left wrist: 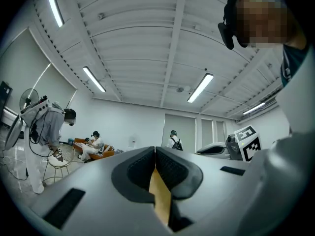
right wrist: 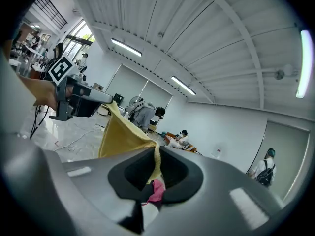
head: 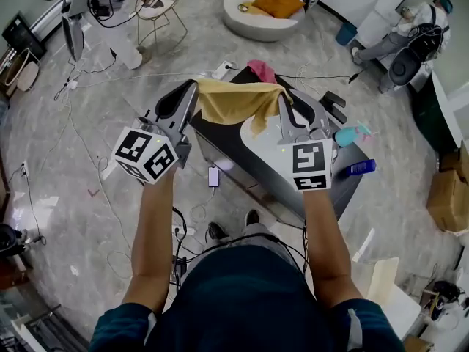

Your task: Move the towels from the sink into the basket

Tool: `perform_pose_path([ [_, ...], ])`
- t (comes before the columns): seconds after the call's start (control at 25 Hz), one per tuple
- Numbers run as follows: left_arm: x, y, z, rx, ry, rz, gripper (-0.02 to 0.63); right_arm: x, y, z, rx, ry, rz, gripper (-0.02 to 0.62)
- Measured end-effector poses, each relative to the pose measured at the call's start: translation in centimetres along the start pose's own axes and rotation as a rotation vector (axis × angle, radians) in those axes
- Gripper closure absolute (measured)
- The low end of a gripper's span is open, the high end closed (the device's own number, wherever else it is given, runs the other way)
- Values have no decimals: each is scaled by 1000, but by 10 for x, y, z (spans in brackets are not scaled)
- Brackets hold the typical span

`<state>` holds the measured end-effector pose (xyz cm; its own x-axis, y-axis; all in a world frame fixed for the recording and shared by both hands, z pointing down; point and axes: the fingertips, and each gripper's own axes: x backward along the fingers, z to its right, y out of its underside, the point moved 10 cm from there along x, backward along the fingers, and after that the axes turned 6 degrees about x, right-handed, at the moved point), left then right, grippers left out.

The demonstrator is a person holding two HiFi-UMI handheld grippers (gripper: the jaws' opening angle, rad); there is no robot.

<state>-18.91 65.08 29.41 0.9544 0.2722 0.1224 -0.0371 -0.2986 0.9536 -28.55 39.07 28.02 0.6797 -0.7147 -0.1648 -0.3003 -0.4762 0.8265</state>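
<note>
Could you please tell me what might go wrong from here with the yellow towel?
The left tool and right tool each pinch only a thin edge of the yellow towel, so it may slip out. The pink towel sits close by the right tool and could get dragged along.

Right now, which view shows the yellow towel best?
Head view: the towel hangs spread between the left tool and right tool. Left gripper view shows only a pinched sliver; right gripper view shows one fold leading from its jaws.
</note>
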Motion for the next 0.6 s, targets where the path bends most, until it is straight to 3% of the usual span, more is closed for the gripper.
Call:
perform_pose_path([
  [0.6, -70, 25, 151, -57, 69, -16, 595, 127, 68, 101, -29, 41, 13, 557],
])
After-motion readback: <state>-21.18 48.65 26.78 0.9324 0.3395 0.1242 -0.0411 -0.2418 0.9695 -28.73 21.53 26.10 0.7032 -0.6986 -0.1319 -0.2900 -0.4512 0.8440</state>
